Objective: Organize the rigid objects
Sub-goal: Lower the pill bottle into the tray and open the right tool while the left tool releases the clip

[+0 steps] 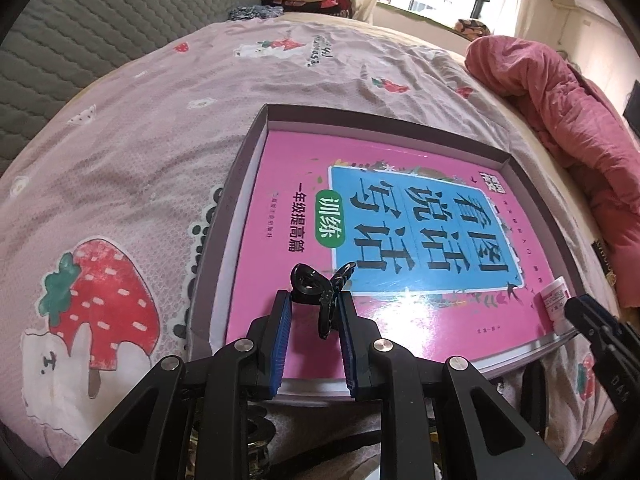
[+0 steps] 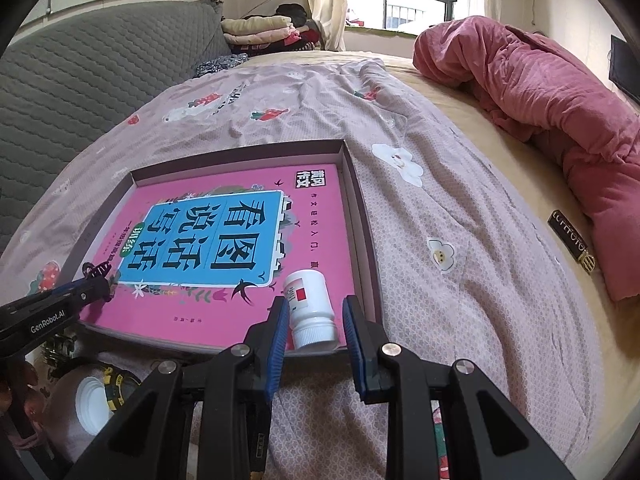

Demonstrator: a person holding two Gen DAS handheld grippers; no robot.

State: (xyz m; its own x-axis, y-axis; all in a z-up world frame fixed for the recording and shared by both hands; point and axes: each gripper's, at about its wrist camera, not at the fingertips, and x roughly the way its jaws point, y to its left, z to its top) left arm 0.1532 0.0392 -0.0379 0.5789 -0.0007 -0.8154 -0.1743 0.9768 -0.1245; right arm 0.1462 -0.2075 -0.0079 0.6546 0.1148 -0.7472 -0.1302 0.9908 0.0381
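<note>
Holding a black hair clip (image 1: 320,300) clamped, the left gripper (image 1: 314,308) hovers over the pink book (image 1: 400,320) in the shallow box (image 1: 224,240), presumably for placement. The right gripper (image 2: 316,320) straddles a white bottle (image 2: 310,312); pad contact is unclear.

Open bedspread (image 2: 460,208) beside the tray (image 2: 362,216) — pink quilt (image 2: 560,112) beyond; unobstructed

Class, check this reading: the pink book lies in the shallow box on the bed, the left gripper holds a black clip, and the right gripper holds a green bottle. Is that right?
One detail is wrong: the bottle between the right gripper's fingers is white with a red mark, not green, as the right wrist view shows. The pink book in the shallow box and the left gripper on the black clip stand.
</note>
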